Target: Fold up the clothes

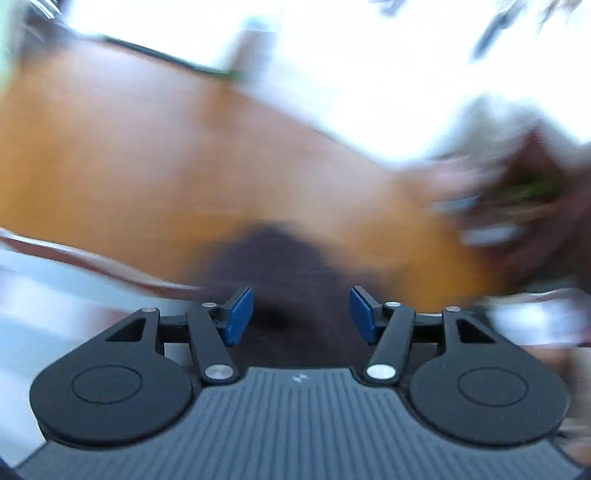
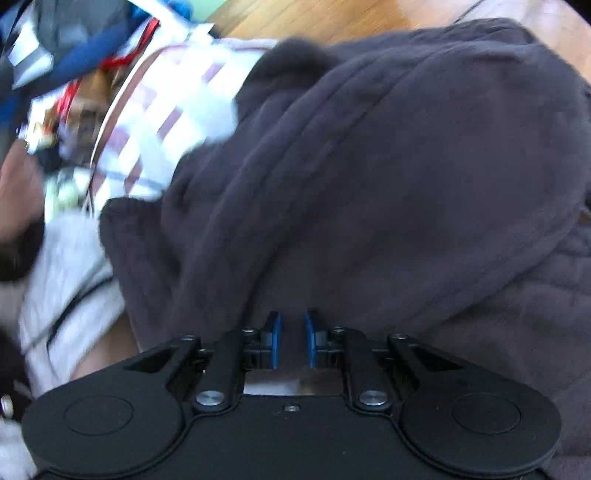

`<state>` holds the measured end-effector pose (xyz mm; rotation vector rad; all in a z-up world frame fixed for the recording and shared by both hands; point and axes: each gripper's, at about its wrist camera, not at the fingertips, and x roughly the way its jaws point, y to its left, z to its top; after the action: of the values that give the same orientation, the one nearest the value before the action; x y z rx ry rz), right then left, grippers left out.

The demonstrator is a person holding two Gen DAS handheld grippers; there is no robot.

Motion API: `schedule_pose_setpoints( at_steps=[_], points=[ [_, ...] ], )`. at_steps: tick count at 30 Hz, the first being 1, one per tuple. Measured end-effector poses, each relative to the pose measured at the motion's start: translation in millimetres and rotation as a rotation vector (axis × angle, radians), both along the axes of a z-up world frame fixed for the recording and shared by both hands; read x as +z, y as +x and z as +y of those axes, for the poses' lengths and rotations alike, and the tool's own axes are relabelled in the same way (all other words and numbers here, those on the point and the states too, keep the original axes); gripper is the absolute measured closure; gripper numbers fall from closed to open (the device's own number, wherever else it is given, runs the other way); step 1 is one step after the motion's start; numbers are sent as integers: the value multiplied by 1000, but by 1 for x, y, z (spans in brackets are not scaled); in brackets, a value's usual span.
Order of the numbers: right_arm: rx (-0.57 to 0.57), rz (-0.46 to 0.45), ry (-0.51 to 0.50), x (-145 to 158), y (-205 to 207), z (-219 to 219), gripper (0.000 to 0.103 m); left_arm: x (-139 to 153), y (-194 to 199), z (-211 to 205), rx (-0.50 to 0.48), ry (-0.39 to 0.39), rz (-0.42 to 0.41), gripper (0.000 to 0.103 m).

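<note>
Dark grey garment bunched on the wooden table

The right gripper (image 2: 292, 341) pinches a fold of the dark grey garment (image 2: 388, 177); the left gripper (image 1: 301, 317) hangs with jaws apart above the wooden table (image 1: 129, 155), its dark edge below.

**Where things lie around the two grippers**

In the right wrist view, the fleece garment (image 2: 388, 177) fills the middle and right of the frame, heaped in folds directly ahead of the right gripper (image 2: 293, 341), whose fingers stand close together with cloth between them. Left of the garment lies a woven basket (image 2: 159, 110), partly under the garment's edge. Beyond the basket, at the upper left, sits a pile of clothes (image 2: 74, 44). Another piece of cloth (image 2: 66, 280) lies at the lower left, beside the garment. Wooden floor (image 2: 314, 18) shows behind the garment.

In the blurred left wrist view, the left gripper (image 1: 301, 319) hangs with fingers wide apart over the floor (image 1: 147, 147); a dark cloth (image 1: 280, 266) lies just ahead between them.
</note>
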<state>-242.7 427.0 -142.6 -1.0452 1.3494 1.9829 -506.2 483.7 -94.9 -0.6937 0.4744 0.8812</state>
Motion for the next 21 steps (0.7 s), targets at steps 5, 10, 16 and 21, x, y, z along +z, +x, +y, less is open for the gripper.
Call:
schedule_pose_setpoints(
  at_steps=[5, 10, 16, 21],
  points=[
    [15, -37, -2, 6, -9, -3, 85, -36, 20, 41, 29, -125, 161, 46],
    [-88, -59, 189, 65, 12, 27, 36, -75, 41, 87, -14, -293, 216, 31],
    [-372, -353, 433, 70, 53, 79, 6, -109, 9, 119, 17, -403, 37, 33],
    [-569, -92, 206, 17, 94, 81, 32, -111, 13, 103, -58, -402, -28, 35]
  ],
)
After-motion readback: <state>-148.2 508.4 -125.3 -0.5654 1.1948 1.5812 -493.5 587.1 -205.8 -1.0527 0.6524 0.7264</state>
